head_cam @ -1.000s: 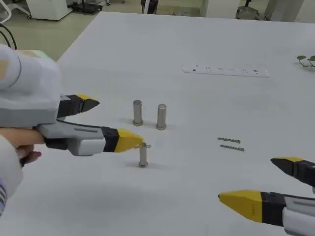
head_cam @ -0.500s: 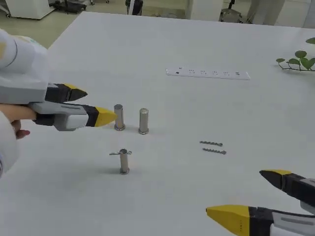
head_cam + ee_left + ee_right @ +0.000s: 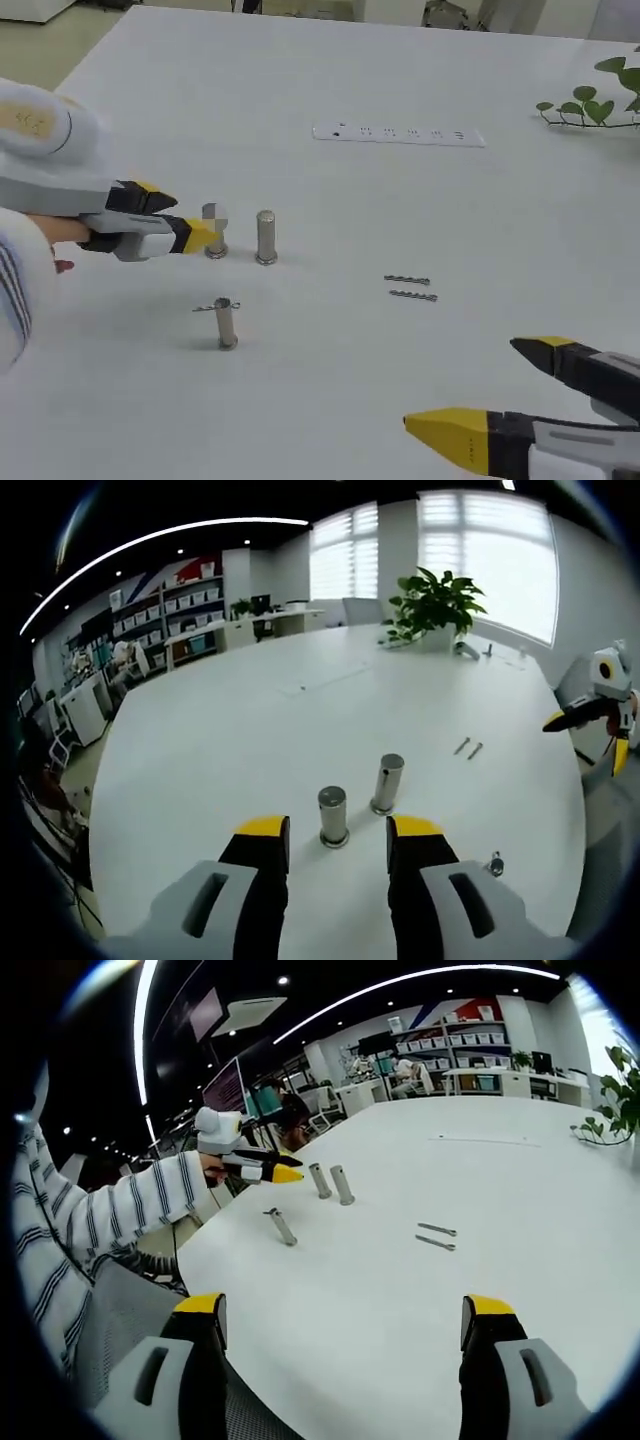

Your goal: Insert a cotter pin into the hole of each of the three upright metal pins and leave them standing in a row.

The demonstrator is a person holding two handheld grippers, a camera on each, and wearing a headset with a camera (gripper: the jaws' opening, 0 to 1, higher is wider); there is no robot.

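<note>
Steel pin (image 3: 226,325) nearest us carried cotter pin (image 3: 213,306); two bare pins (image 3: 265,237), two loose cotter pins (image 3: 408,287) remained. Our left claw (image 3: 188,218) and right claw (image 3: 468,385) gaped empty.

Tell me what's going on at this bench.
A person works at a white table with a gripper in each hand. One metal pin at the front already has a cotter pin through it. The left gripper is open, with the rear left pin just ahead of its jaws. The rear right pin stands beside that one. Two loose cotter pins lie to the right. The right gripper hovers open, holding nothing.
</note>
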